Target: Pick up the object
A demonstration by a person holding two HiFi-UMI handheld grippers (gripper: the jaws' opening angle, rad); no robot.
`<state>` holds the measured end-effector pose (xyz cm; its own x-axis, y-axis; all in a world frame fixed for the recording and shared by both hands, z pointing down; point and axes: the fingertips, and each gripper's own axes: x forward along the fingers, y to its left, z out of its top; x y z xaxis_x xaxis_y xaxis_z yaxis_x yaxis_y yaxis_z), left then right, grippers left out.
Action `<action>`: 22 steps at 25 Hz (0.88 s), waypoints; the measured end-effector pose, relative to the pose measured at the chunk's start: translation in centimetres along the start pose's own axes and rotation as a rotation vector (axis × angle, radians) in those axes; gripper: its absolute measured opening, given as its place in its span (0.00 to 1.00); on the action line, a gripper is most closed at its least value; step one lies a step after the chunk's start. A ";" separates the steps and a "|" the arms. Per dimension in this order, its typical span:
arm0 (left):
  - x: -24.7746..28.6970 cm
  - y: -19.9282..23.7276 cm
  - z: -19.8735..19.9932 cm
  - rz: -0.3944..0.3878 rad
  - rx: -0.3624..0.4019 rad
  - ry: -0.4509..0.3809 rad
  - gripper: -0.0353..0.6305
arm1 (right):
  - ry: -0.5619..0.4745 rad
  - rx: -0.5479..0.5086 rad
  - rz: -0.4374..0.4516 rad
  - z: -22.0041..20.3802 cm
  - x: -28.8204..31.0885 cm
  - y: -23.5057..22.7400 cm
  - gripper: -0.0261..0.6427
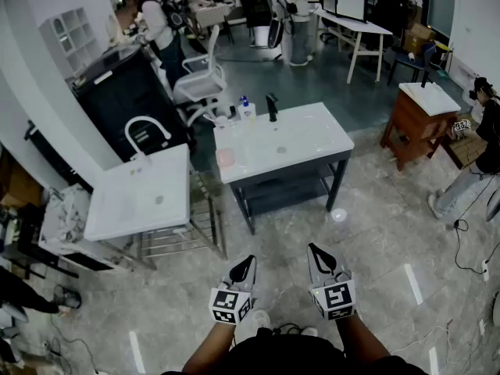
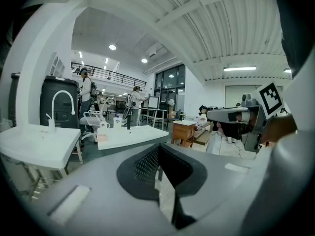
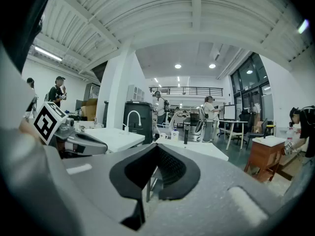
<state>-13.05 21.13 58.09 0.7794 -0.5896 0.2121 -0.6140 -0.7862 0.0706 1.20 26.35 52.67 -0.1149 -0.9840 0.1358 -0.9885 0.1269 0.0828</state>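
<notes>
Both grippers are low in the head view, held over the marble floor and pointing toward a white sink counter [image 1: 305,143]. My left gripper [image 1: 248,263] is shut with nothing in it, and my right gripper [image 1: 315,251] beside it looks shut and empty too. On the counter stand a black faucet [image 1: 271,106] and a soap bottle [image 1: 246,108], with a flat pink object [image 1: 226,158] near its left edge. In the left gripper view the jaws [image 2: 158,154] meet ahead of that counter [image 2: 133,134]. The right gripper's jaws [image 3: 156,150] show only a thin slit.
A second white basin [image 1: 117,209] with a curved white faucet [image 1: 145,130] stands to the left. Behind it are a black cabinet [image 1: 125,92] and a white chair [image 1: 201,80]. A wooden table [image 1: 418,119] and a person [image 1: 476,170] are at the right. Cables [image 1: 469,241] lie on the floor.
</notes>
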 end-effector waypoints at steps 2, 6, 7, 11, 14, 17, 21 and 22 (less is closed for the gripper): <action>0.1 0.1 0.5 0.003 0.017 -0.012 0.08 | 0.006 0.006 -0.001 0.0 0.3 -0.1 0.04; 0.1 0.9 1.2 0.022 0.028 -0.029 0.08 | 0.011 0.015 -0.004 0.0 0.9 0.0 0.04; 0.0 1.2 1.2 0.027 0.025 -0.031 0.08 | 0.011 0.015 -0.003 0.0 1.1 0.0 0.04; 0.0 2.2 1.3 0.034 0.023 -0.032 0.08 | 0.013 0.012 -0.008 0.2 1.8 0.3 0.04; 0.1 3.0 1.4 0.032 0.019 -0.036 0.08 | 0.001 0.036 -0.009 0.4 2.5 0.5 0.04; 0.2 4.1 1.6 0.022 0.017 -0.039 0.08 | -0.005 0.052 -0.013 0.8 3.4 1.0 0.04; 0.1 5.7 1.5 0.002 0.025 -0.040 0.08 | -0.004 0.039 -0.022 1.2 5.0 2.1 0.04; 0.1 6.0 1.5 -0.007 0.034 -0.040 0.08 | -0.004 0.034 -0.025 1.3 5.4 2.5 0.04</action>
<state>-16.50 16.06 57.10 0.7883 -0.5907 0.1722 -0.6046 -0.7956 0.0385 -2.00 21.15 52.36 -0.0908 -0.9874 0.1297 -0.9938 0.0982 0.0521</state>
